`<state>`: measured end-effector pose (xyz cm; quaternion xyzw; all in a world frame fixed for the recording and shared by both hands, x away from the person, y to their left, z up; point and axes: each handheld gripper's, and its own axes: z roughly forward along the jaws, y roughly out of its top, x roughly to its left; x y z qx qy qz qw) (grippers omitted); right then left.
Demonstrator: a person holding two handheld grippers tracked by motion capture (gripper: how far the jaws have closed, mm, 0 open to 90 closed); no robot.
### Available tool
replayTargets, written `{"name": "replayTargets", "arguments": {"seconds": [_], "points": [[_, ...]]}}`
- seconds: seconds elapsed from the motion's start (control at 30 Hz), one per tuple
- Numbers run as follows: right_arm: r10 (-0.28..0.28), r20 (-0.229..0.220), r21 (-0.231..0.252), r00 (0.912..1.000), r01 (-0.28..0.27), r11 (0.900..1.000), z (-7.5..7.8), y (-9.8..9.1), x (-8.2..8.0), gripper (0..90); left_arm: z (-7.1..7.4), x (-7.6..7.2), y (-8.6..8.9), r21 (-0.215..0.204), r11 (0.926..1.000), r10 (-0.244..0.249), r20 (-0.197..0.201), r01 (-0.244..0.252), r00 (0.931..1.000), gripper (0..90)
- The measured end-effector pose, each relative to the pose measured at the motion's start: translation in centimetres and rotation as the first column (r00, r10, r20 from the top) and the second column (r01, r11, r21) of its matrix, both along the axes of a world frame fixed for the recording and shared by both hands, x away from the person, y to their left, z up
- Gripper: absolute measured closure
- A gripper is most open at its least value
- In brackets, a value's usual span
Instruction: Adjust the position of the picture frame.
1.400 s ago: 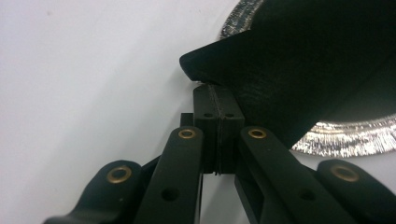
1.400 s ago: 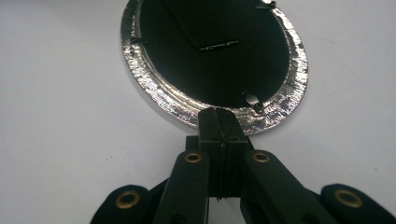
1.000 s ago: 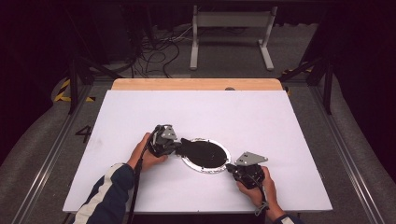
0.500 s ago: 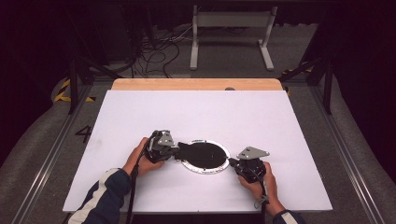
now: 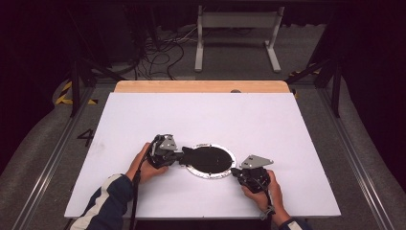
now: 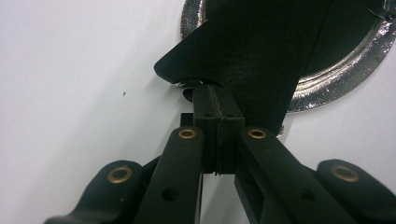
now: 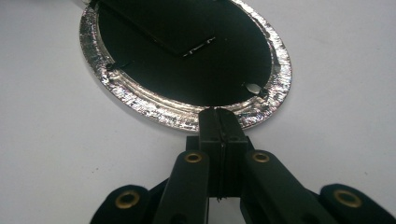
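A round disc with a crinkled silver rim (image 5: 207,175) and a black centre lies on the white table (image 5: 201,115). A black sheet (image 5: 189,153) reaches off its left side. Its edge (image 6: 243,51) curls up off the table. My left gripper (image 5: 181,155) is shut with its tips (image 6: 217,91) at that lifted edge and seems to pinch it. My right gripper (image 5: 234,170) is also shut. Its closed tips (image 7: 219,112) rest on the near part of the silver rim (image 7: 140,100). I see nothing between those jaws.
A wooden strip (image 5: 201,86) runs along the table's far edge. Beyond it are floor cables (image 5: 158,48) and a white metal stand (image 5: 237,21). Metal rails (image 5: 48,158) flank both sides of the table. A person's hands and a striped sleeve (image 5: 107,201) come in from the front edge.
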<state>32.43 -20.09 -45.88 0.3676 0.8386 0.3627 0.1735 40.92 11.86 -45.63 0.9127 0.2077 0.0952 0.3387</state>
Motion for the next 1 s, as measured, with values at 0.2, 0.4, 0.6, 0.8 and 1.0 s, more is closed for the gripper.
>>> {"name": "replayTargets", "arguments": {"seconds": [0.2, 0.4, 0.6, 0.8, 1.0], "points": [[0.003, -0.002, 0.003, 1.0, -0.003, 1.0, 0.0, 0.0, 0.0, 90.0, -0.1, 0.2, 0.1, -0.008, 0.9999, -0.013, -0.003, 0.013, 0.9999, 90.0], [0.0, 0.001, 0.003, 1.0, 0.0, 1.0, 0.0, 0.0, 0.1, 90.0, -0.2, 0.3, 0.3, -0.03, 0.9994, -0.017, -0.011, 0.017, 0.9998, 90.0], [-0.005, 0.001, 0.001, 1.0, 0.005, 1.0, 0.0, 0.1, 0.2, 90.0, -0.3, 0.2, 0.4, -0.047, 0.9989, -0.005, -0.011, 0.005, 0.9999, 90.0], [-0.025, 0.002, 0.002, 0.9997, 0.025, 0.9997, 0.0, -0.1, 0.9, 90.0, -0.4, -0.1, 0.4, -0.051, 0.9987, -0.005, 0.002, 0.005, 1.0, 90.0], [-0.053, 0.005, 0.003, 0.9986, 0.053, 0.9986, 0.0, -0.5, 1.7, 90.0, -0.4, -0.7, 0.2, -0.044, 0.9989, -0.017, 0.008, 0.018, 0.9998, 90.0]]}}
